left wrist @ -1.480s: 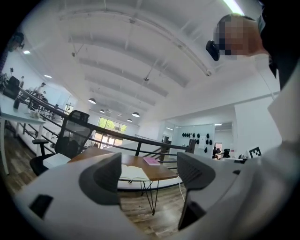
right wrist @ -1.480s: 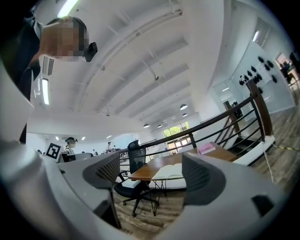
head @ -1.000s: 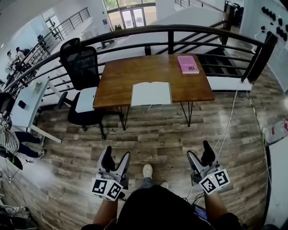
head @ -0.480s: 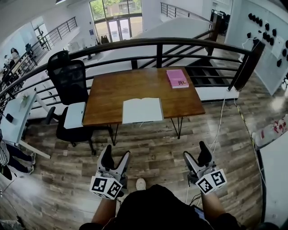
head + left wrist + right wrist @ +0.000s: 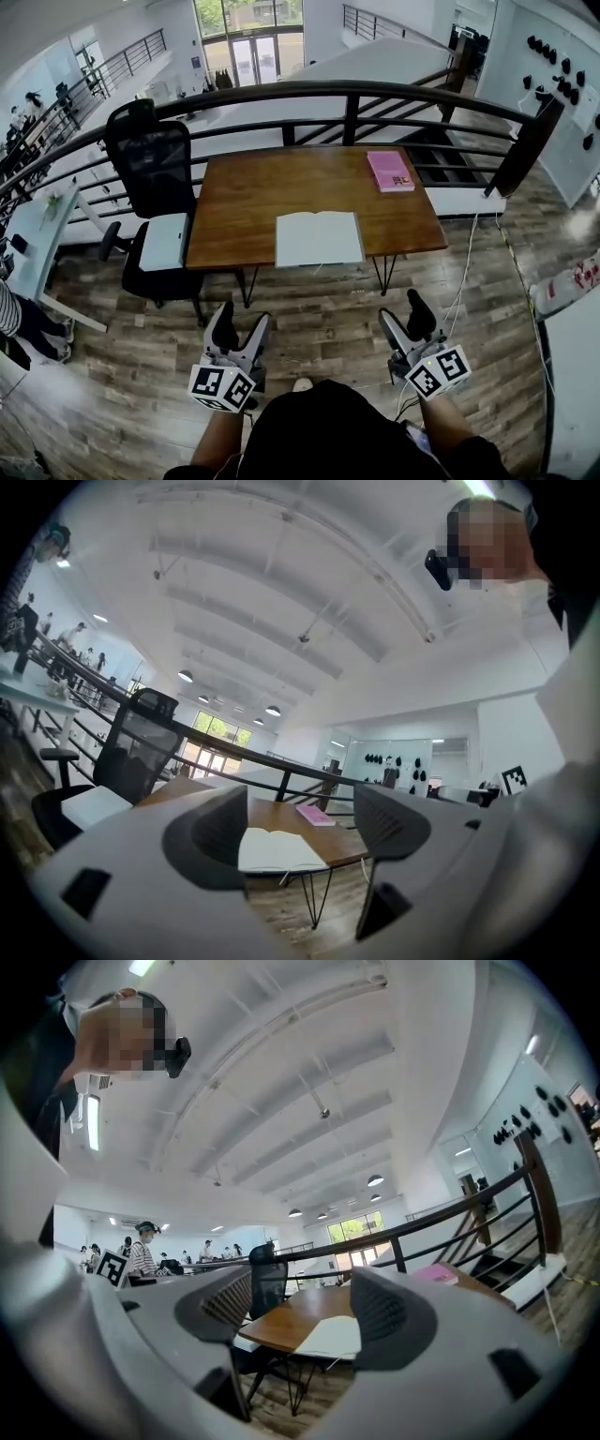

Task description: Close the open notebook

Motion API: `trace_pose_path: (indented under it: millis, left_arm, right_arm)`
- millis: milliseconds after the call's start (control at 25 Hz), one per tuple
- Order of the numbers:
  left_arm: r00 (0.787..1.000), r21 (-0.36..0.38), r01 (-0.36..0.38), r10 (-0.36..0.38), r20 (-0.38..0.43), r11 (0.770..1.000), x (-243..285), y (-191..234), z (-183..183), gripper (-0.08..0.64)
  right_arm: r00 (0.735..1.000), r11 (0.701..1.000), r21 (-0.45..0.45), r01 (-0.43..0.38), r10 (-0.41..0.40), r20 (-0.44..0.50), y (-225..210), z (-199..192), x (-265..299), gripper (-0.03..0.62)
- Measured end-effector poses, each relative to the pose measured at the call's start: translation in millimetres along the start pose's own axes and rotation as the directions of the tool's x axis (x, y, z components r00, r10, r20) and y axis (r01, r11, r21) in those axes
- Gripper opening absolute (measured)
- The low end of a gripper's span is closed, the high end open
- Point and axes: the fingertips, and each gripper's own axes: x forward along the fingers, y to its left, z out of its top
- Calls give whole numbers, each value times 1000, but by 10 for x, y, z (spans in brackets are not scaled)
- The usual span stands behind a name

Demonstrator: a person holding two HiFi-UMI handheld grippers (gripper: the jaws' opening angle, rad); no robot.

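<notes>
The open notebook (image 5: 319, 238) lies flat with white pages up at the near edge of a brown wooden table (image 5: 253, 187). It also shows between the jaws in the left gripper view (image 5: 277, 851) and the right gripper view (image 5: 335, 1337), still far off. My left gripper (image 5: 238, 330) and right gripper (image 5: 404, 319) are held level over the wood floor, well short of the table. The left gripper (image 5: 298, 832) is open and empty. The right gripper (image 5: 314, 1314) has its jaws closing with nothing between them.
A pink closed book (image 5: 390, 171) lies at the table's far right. A black office chair (image 5: 155, 178) stands left of the table. A black railing (image 5: 356, 90) runs behind it. A white cable (image 5: 469, 253) trails on the floor at the right. People stand at the far left.
The table and notebook have come closer and larger in the head view as the person walks toward them. Both grippers have moved forward with the person.
</notes>
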Motion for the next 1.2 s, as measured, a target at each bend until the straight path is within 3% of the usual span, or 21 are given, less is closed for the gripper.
trace_pose_path:
  millis: [200,400,680,1200]
  left_arm:
    - [1000,-13,12,-12,-6,1000,43,258,-24,359]
    - [1000,-38,0,-1,-16,999,65,490,-108,359]
    - [999,-20,-53,53,9,998,159,741,-132,356]
    - [991,-51,-135,134,-31,990,766,991,-203,336]
  right_arm:
    - [997,998,-16,-61,60,-49,352,-205,362,321]
    - [997,998,-24,-61,59,-55,464,-190,524,308]
    - [996,999,-31,-36,34,-83,229,-236,706,284]
    - [988,992,14,-126,127,-85,-203,-195,1438,267]
